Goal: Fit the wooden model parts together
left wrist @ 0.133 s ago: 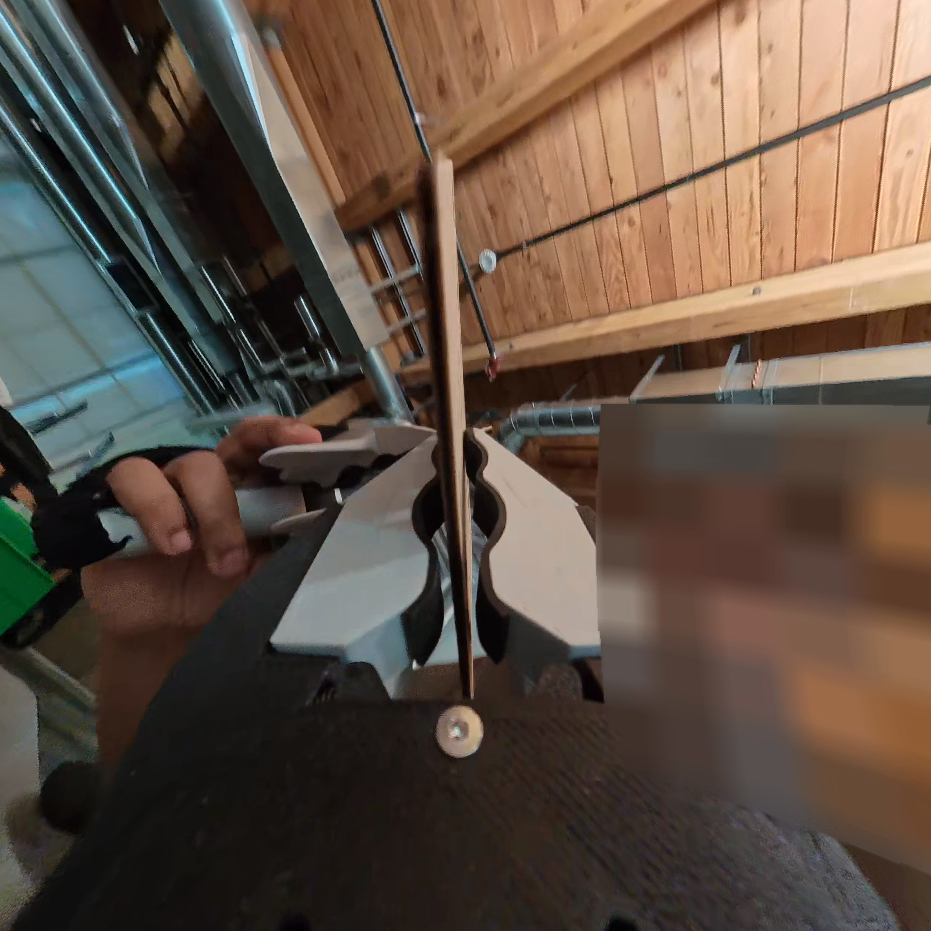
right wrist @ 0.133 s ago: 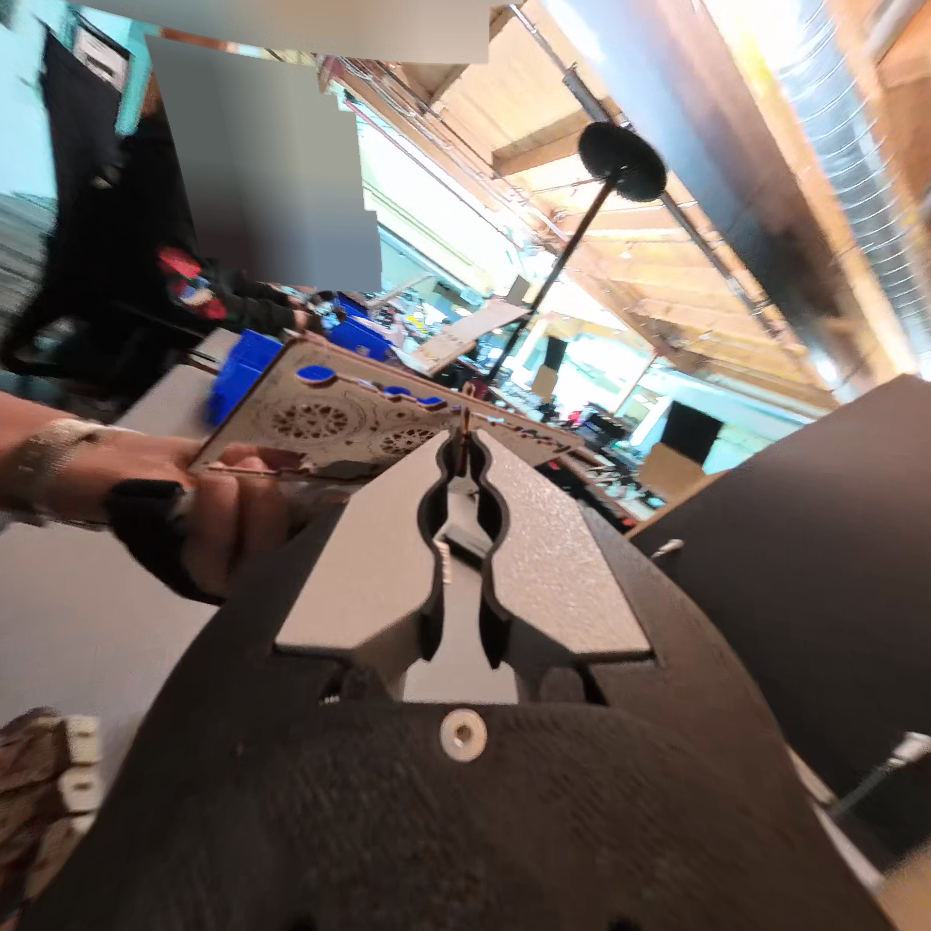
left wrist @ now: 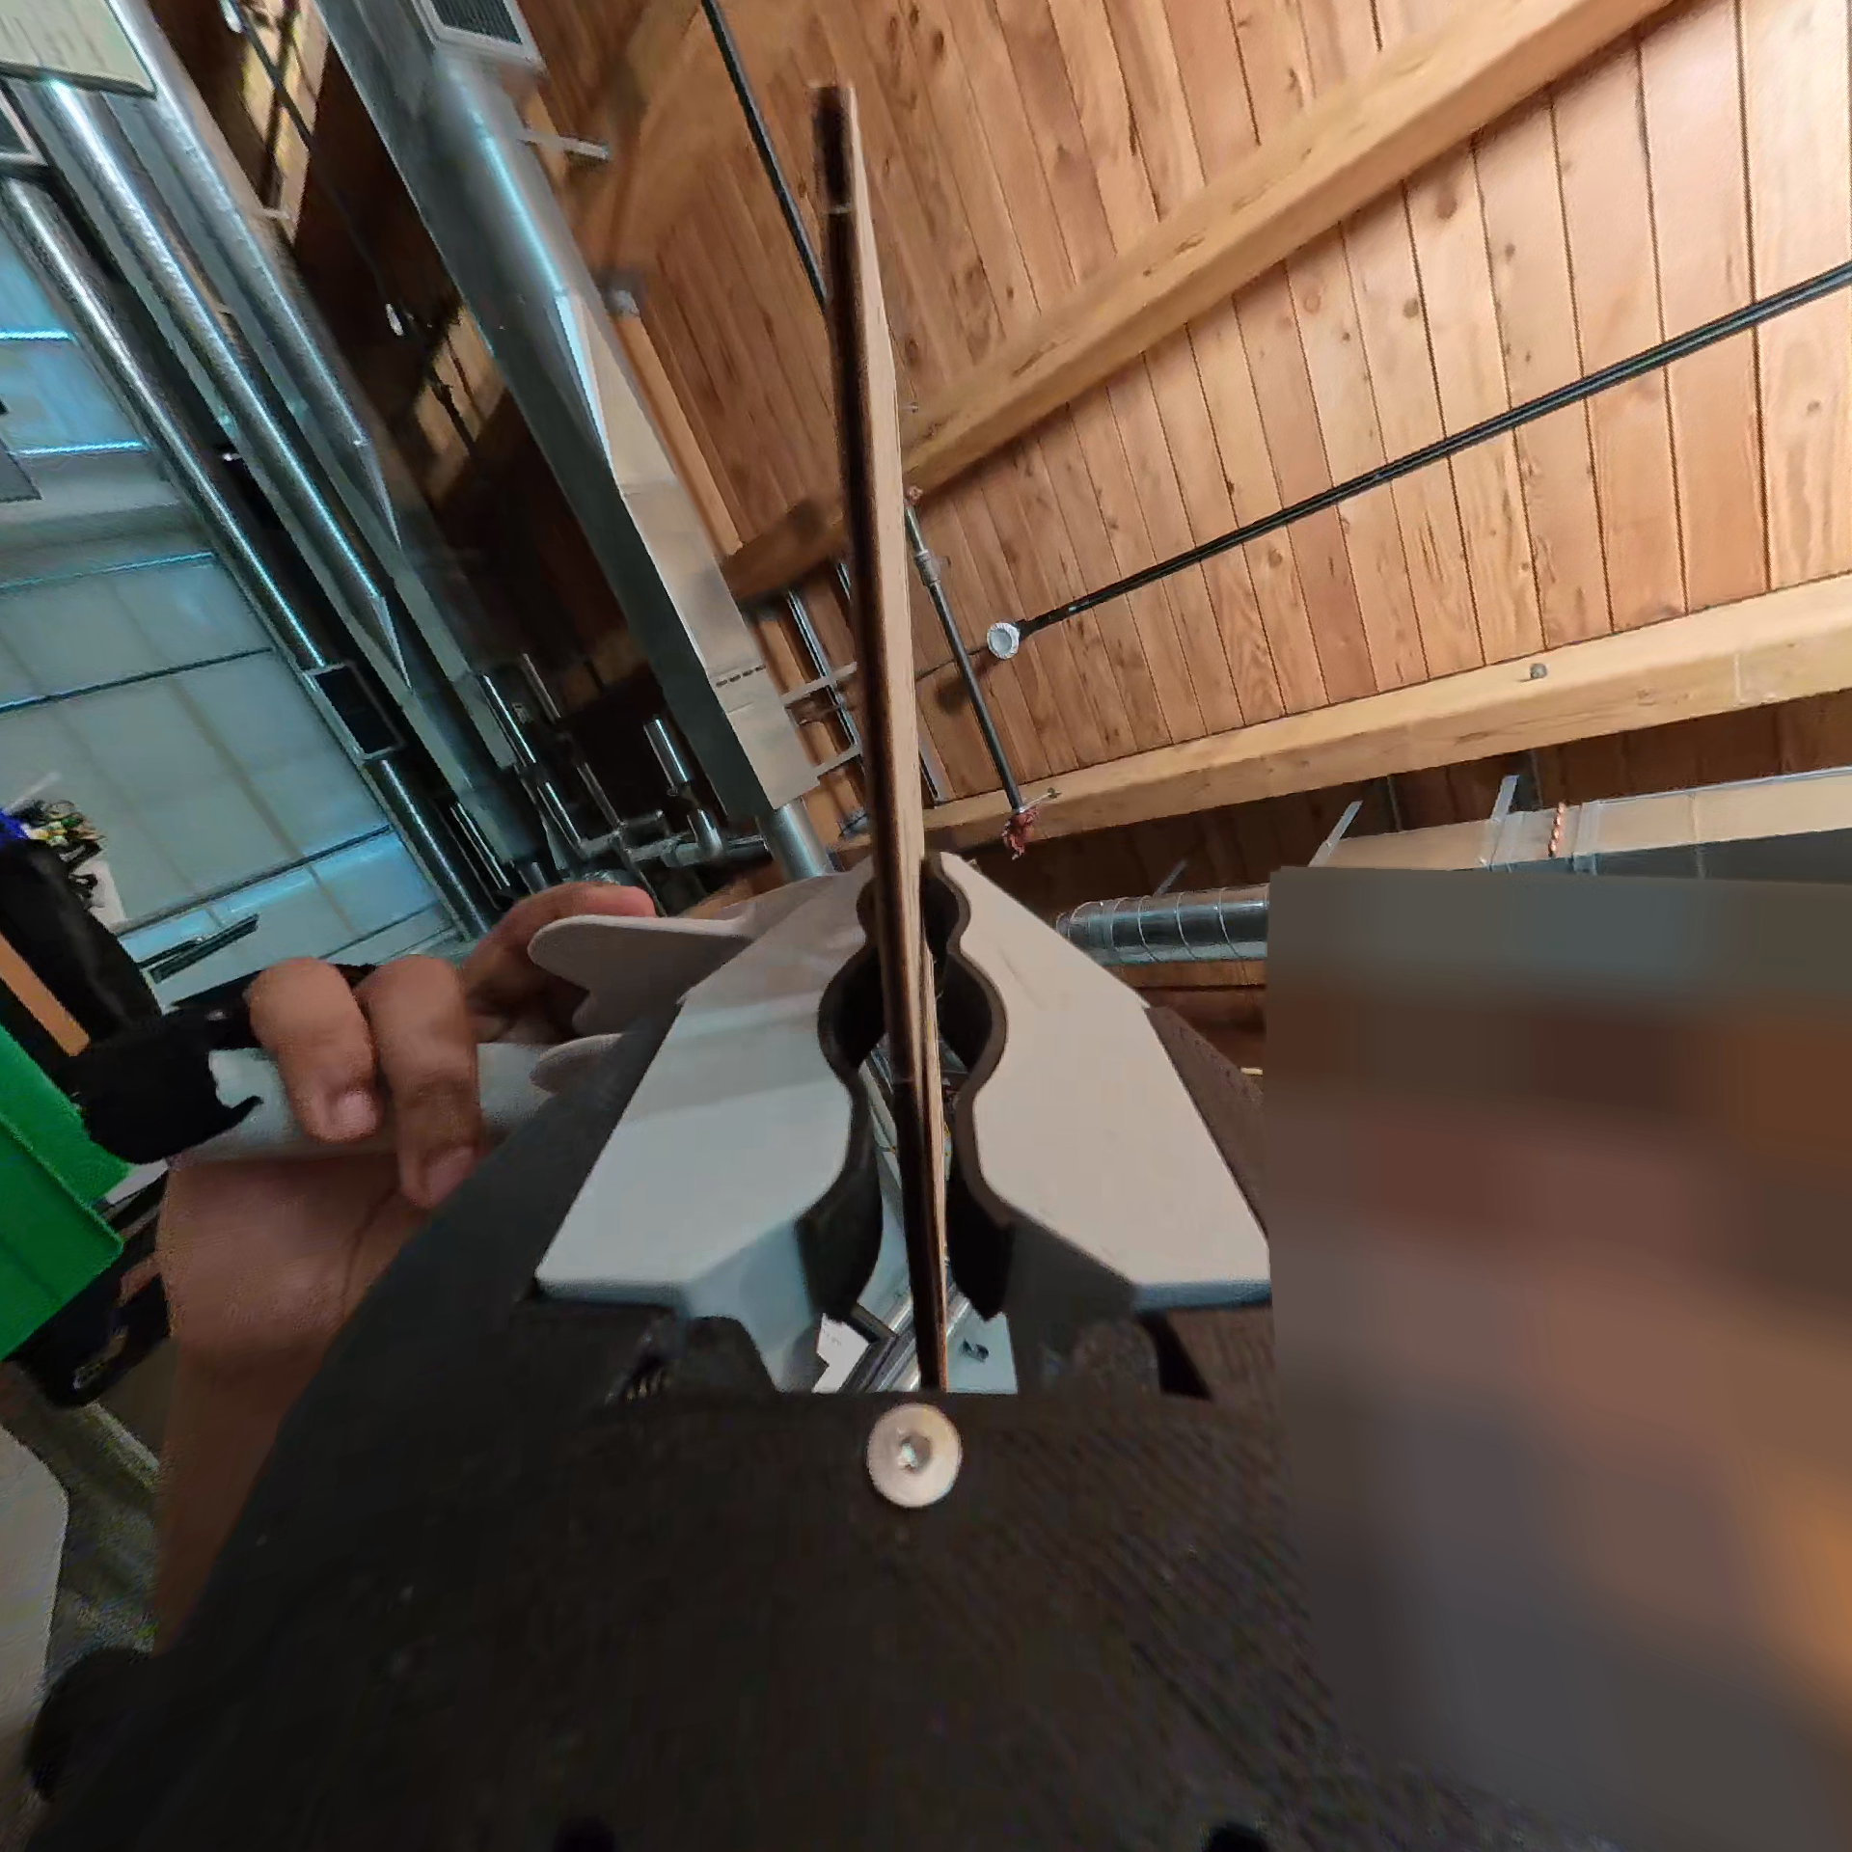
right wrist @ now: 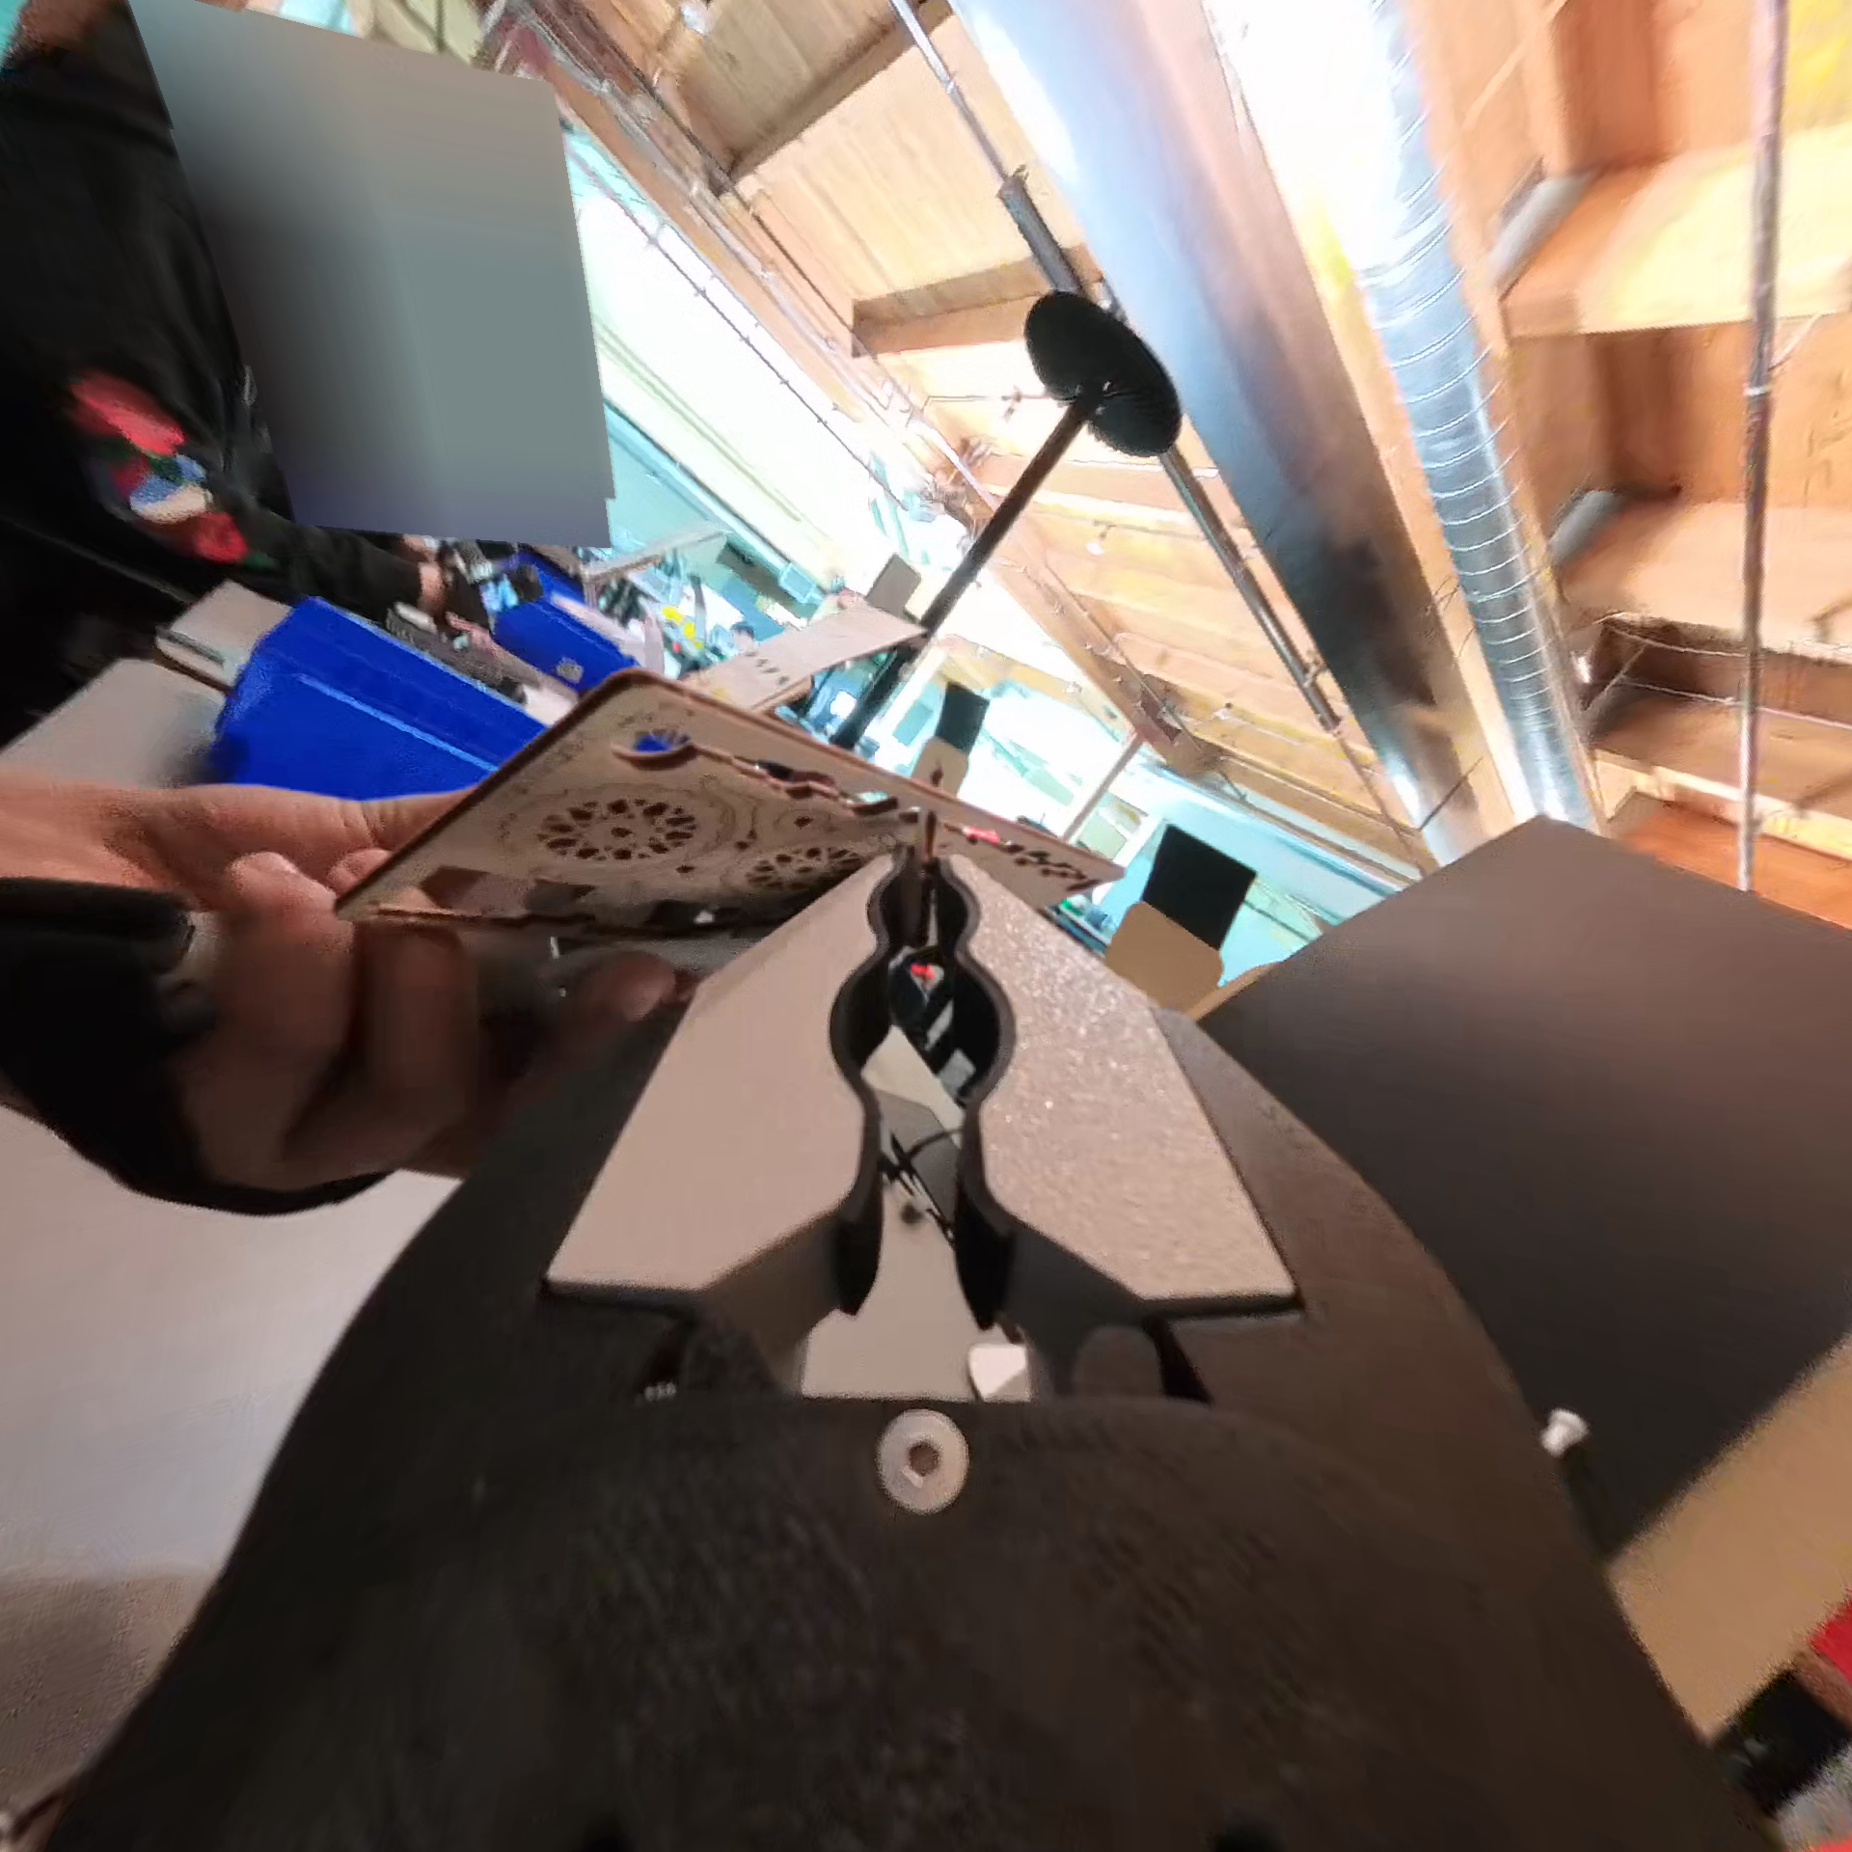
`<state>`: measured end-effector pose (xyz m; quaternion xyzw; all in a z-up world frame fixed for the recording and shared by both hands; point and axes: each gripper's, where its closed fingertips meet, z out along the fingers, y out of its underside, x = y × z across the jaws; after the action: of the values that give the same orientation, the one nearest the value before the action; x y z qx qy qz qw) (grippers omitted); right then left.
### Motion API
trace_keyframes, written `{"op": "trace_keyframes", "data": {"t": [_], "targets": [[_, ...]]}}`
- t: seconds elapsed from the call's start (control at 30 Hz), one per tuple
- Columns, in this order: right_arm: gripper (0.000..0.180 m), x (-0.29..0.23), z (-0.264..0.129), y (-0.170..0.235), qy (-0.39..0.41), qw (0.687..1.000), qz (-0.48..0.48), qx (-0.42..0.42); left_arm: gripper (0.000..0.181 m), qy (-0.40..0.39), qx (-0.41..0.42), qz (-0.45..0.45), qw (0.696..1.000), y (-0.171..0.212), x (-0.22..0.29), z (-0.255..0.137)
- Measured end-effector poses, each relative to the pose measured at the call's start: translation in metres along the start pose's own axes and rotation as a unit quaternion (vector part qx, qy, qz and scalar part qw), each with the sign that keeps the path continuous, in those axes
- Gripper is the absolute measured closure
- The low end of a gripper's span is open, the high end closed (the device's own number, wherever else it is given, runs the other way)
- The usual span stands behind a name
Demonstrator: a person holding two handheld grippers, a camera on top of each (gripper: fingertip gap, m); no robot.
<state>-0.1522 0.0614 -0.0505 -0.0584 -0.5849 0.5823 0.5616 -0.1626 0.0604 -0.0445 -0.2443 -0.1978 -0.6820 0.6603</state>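
My left gripper [left wrist: 907,882] is shut on a thin laser-cut wooden sheet [left wrist: 872,501], seen edge-on and standing straight up between the fingers. In the right wrist view the same sheet [right wrist: 641,832] lies nearly flat, with gear patterns and cut-out holes, and a hand [right wrist: 331,1012] is behind it. My right gripper [right wrist: 920,862] is shut on a small thin wooden piece [right wrist: 927,827] at the sheet's near edge. Whether that piece is joined to the sheet is unclear. The right gripper's fingers [left wrist: 641,932] also show at the left of the left wrist view, against the sheet.
Both views tilt up at a wooden ceiling with metal ducts [left wrist: 521,331]. Blue bins [right wrist: 351,712] and a person in black [right wrist: 100,401] are behind the sheet. A black stand with a round disc [right wrist: 1102,371] rises beyond. A green bin [left wrist: 40,1203] is at left. A white tabletop [right wrist: 150,1353] lies below. The tips of both grippers are at nearly the same place.
Both cameras have shifted slightly. Both grips are unchanged, and the sheet and the small piece keep their places between the fingers.
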Motion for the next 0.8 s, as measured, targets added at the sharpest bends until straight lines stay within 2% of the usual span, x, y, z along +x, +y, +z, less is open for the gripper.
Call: {"op": "trace_keyframes", "data": {"t": [0.1,0.17,0.23,0.43,0.6,0.8], "targets": [[0.176,-0.002,-0.002,-0.005,-0.046,0.992,0.114,0.014,0.181,-0.017,-0.020,0.033,0.999,0.006,0.003,0.002],[0.176,-0.007,-0.004,-0.008,-0.114,0.966,0.230,0.013,0.181,-0.019,-0.039,0.038,0.998,0.009,0.005,0.002],[0.178,-0.011,-0.008,-0.011,-0.159,0.946,0.281,0.015,0.180,-0.025,-0.042,0.037,0.998,0.011,0.003,0.002],[0.178,-0.008,-0.010,-0.010,-0.160,0.944,0.290,0.005,0.180,-0.012,-0.063,0.030,0.997,0.011,0.008,0.002],[0.178,-0.012,-0.012,-0.017,-0.195,0.921,0.334,0.037,0.180,0.004,-0.072,0.021,0.997,0.018,0.013,0.005],[0.178,-0.013,-0.017,-0.021,-0.193,0.933,0.296,0.061,0.181,0.018,-0.069,-0.008,0.997,0.021,0.011,0.007]]}}
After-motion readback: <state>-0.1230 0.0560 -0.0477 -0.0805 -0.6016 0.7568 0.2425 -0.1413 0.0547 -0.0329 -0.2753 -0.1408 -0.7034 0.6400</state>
